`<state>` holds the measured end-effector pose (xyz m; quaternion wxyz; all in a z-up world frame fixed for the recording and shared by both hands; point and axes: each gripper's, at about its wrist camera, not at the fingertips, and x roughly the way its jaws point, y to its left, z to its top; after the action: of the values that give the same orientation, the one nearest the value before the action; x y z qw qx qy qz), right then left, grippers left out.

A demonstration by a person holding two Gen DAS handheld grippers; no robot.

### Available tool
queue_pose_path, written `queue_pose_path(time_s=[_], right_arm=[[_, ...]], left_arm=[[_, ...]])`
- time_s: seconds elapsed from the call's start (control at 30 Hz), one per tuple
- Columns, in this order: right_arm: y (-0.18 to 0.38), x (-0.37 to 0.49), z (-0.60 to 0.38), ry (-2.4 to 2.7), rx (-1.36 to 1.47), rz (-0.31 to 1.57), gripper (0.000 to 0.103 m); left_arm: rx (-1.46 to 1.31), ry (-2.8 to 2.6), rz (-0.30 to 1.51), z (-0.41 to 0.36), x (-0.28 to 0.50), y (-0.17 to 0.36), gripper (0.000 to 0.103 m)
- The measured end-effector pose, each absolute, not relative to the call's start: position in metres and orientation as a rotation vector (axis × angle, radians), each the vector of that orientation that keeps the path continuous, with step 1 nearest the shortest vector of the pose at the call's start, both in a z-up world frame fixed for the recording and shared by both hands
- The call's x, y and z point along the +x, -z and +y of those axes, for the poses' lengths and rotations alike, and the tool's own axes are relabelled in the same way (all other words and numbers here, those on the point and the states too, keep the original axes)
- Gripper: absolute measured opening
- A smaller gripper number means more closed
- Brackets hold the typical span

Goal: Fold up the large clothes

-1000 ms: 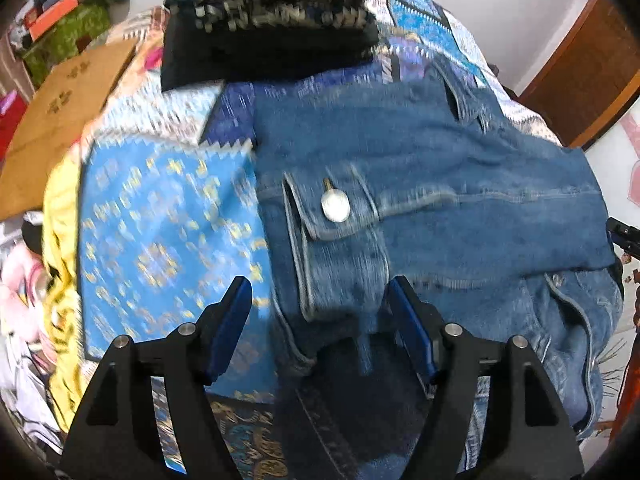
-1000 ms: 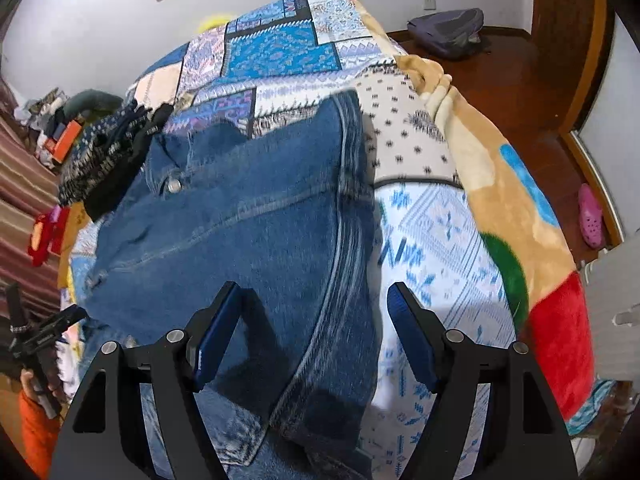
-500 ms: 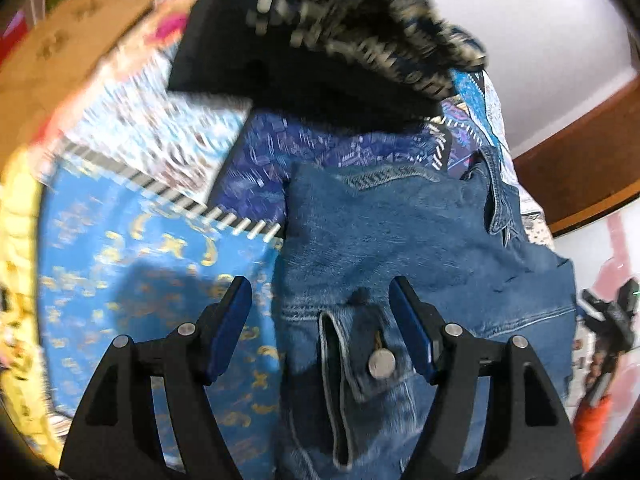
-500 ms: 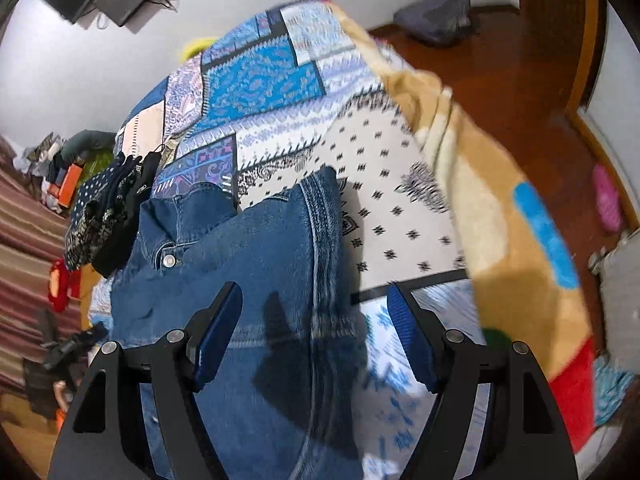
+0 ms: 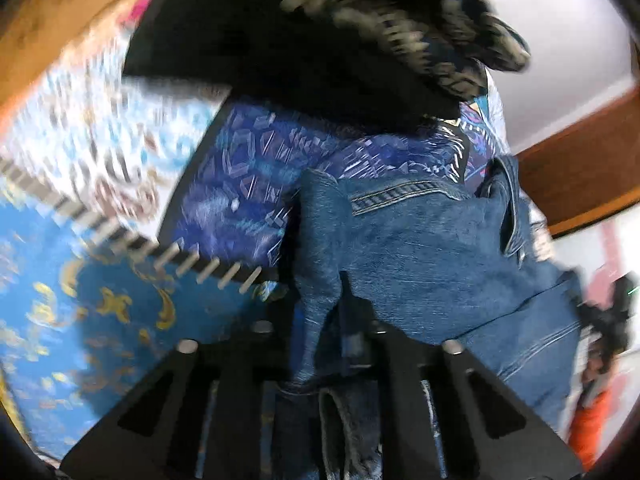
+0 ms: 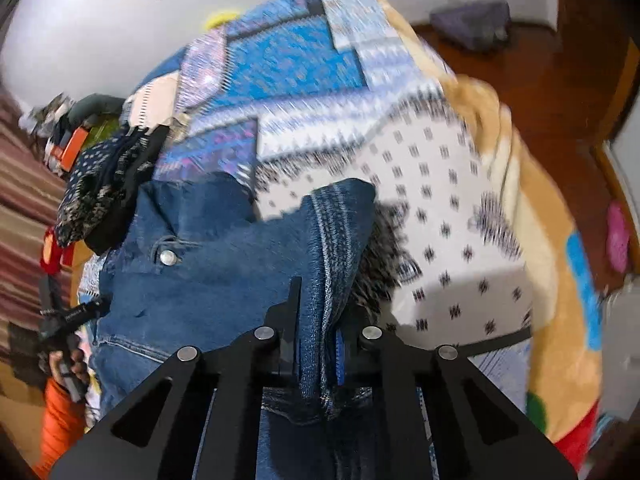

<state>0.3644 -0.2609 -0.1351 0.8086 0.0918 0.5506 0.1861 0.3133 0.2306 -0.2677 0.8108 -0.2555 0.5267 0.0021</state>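
Note:
A blue denim jacket [image 5: 432, 248] lies on a patchwork bedspread [image 5: 100, 292]. My left gripper [image 5: 316, 320] is shut on the jacket's left edge, with a fold of denim pinched between its jaws. In the right wrist view the jacket [image 6: 224, 280] spreads to the left, with a metal button [image 6: 167, 257] showing. My right gripper [image 6: 316, 320] is shut on the jacket's right hem band, which stands up between the jaws. The other gripper [image 6: 60, 320] shows at the jacket's far left edge.
A stack of folded dark patterned clothes [image 5: 340, 40] sits just beyond the jacket, also in the right wrist view [image 6: 104, 184]. A brown cardboard piece [image 5: 52, 28] lies far left. The bedspread [image 6: 460, 200] drops to a wooden floor [image 6: 540, 80] on the right.
Both grippers moved down to the jacket's edges and closed on the denim; they were open before. The gripped edges are now lifted off the bedspread.

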Motion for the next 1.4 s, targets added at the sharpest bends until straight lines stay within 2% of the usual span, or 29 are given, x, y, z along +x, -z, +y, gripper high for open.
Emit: queue_pose_path(time_s=[0.1,0.3,0.47,0.6,0.8,1.0,1.1,1.3,1.4], right_arm=[[0.109,0.363,-0.255,-0.407,0.158,1.117,0.009],[0.058,0.368,-0.242,-0.465,0.138,0.992,0.007],[0.058,0.380,-0.225,-0.473,0.096,0.965,0.007],[0.081,0.392,-0.219,-0.415,0.032,0.974,0.007],[0.130,0.414,-0.235,-0.331,0.018,1.100,0.008],[0.154,0.411,-0.245,-0.301,-0.024,1.159,0.015],[0.143,0.404,-0.253,-0.285,-0.015,1.162,0.018],[0.101,0.373,-0.263,-0.302,-0.022,1.079,0.022],[0.079,0.350,-0.265,-0.315,-0.028,1.014,0.032]], left_arm=[[-0.377,-0.044,1.080,0.211,0.311,0.233,0.007],[-0.341,-0.025,0.983,0.208,0.312,0.164,0.006],[-0.280,-0.026,0.940,0.201,0.325,0.132,0.006],[-0.249,-0.062,0.962,0.199,0.342,0.147,0.006],[-0.257,-0.122,1.084,0.216,0.355,0.209,0.007],[-0.209,-0.223,1.145,0.224,0.350,0.241,0.009],[-0.224,-0.214,1.147,0.225,0.342,0.237,0.009],[-0.153,-0.199,1.083,0.211,0.311,0.197,0.010],[-0.126,-0.175,1.035,0.200,0.290,0.170,0.022]])
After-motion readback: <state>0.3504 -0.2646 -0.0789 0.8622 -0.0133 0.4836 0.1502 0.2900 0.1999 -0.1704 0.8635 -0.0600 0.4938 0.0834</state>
